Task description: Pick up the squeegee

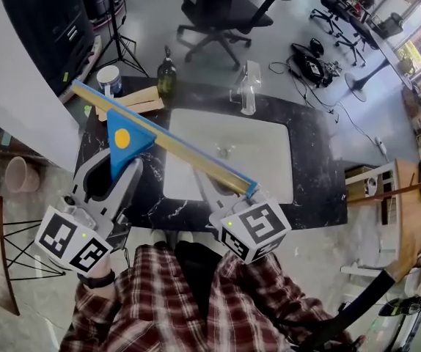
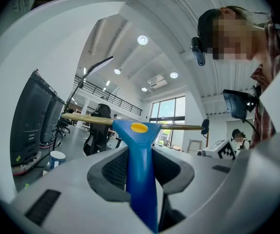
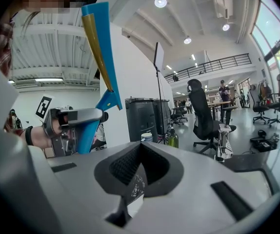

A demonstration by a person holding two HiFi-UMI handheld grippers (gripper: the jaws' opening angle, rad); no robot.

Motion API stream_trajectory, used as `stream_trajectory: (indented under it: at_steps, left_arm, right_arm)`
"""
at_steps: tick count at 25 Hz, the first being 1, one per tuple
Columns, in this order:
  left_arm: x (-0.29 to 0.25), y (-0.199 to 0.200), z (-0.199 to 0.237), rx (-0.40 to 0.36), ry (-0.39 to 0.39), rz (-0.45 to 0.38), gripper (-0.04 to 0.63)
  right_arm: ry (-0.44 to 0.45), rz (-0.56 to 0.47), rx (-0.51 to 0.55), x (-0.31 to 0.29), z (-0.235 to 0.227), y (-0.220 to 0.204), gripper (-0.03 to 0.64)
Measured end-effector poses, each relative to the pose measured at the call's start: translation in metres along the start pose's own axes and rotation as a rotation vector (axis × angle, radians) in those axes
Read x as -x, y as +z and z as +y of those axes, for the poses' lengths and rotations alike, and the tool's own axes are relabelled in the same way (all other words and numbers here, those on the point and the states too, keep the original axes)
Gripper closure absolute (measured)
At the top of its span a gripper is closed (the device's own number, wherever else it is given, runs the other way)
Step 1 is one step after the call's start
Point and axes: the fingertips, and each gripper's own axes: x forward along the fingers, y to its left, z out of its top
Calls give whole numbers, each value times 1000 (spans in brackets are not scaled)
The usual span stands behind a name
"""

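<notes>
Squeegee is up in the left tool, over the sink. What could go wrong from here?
1. The left tool grips the squeegee only by its handle. The long blade reaches far to one side, so it may twist in the jaws.
2. The blade's far end looks close to the empty right tool; a swing could knock them together.
3. The faucet and bottle stand behind the sink; a low sweep might hit them.
</notes>
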Motion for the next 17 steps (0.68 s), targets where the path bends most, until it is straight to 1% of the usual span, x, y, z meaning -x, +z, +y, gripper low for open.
stream_trajectory:
  at_steps: [8,13,17]
  left_arm:
    - [-1,-2,-5,25,-16,-1,465]
    - [1,-6,-1,37,-8,-7,465]
    - [-4,-9,-1,42,-18,-17,465]
  right_arm:
    - [-16,13,8,4,0,-1,606]
    - [-19,20,9,2,-1,-4,606]
    - [-35,20,13,6,-6,-6,606]
